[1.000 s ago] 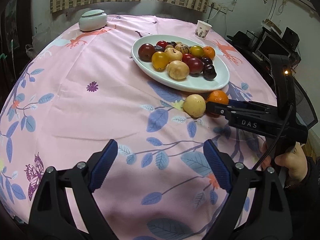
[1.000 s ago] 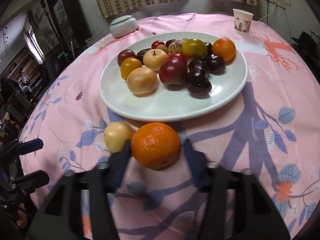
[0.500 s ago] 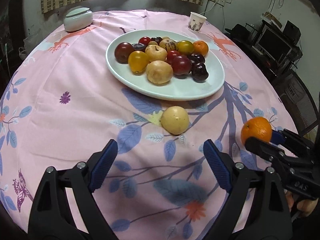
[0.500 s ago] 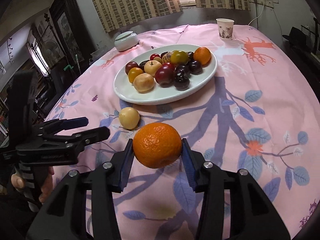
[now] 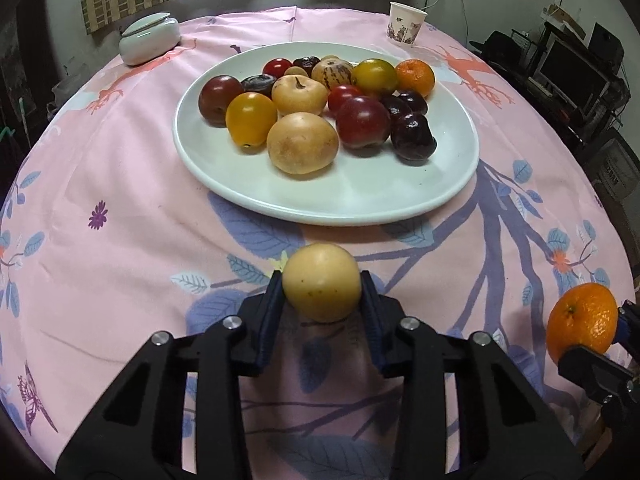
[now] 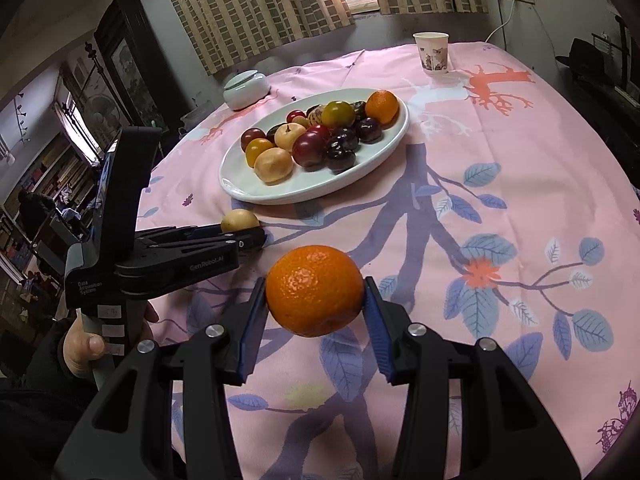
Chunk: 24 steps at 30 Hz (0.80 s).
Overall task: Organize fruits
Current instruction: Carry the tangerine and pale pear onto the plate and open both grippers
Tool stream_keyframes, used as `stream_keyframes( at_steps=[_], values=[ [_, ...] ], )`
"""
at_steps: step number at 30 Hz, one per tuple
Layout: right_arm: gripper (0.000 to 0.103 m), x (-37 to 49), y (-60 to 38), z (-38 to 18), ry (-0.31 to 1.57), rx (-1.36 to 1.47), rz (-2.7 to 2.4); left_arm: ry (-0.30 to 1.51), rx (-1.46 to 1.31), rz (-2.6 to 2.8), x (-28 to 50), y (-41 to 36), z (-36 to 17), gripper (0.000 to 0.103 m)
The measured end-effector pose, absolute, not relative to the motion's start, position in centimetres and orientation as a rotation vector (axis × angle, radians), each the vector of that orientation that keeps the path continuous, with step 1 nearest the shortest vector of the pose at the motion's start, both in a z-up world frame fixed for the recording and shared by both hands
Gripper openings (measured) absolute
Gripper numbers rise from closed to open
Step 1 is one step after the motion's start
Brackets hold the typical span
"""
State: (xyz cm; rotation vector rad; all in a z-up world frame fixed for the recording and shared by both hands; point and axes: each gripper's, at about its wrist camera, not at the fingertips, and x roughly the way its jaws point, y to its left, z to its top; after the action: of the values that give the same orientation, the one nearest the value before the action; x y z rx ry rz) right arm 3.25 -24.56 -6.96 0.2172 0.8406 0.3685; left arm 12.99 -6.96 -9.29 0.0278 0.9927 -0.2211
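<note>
A pale yellow fruit point(image 5: 322, 282) is gripped between the two fingers of the left gripper point(image 5: 322, 292), which are closed against its sides; the fruit sits low on the pink tablecloth point(image 5: 132, 240), just beside the near rim of the white plate point(image 5: 328, 204). An orange point(image 6: 315, 290) is clamped between the blue-padded fingers of the right gripper point(image 6: 316, 304) and is held clear above the cloth, toward the table's near edge, well apart from the plate. The plate is loaded with mixed fruit: a tan round fruit point(image 5: 302, 143), a yellow one point(image 5: 251, 119), dark red plums point(image 5: 362, 121) and a second orange point(image 5: 415, 77) at its far right. A paper cup point(image 5: 405, 24) and a lidded white dish point(image 5: 150, 38) are seen near the far edge.
</note>
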Motion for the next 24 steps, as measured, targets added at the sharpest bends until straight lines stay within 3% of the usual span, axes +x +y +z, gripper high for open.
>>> stream_keyframes(
  at_steps=[12,24],
  values=[
    [0.047,3.9,-22.0,-6.7,0.858,0.185,0.389,0.913,-0.043,-0.294,8.4,-4.7,-6.1,0.038],
    [0.047,7.8,-21.5,-5.1,0.863,0.061,0.361,0.905,-0.042,-0.342,11.2,-5.3,-3.3,0.038]
  ],
)
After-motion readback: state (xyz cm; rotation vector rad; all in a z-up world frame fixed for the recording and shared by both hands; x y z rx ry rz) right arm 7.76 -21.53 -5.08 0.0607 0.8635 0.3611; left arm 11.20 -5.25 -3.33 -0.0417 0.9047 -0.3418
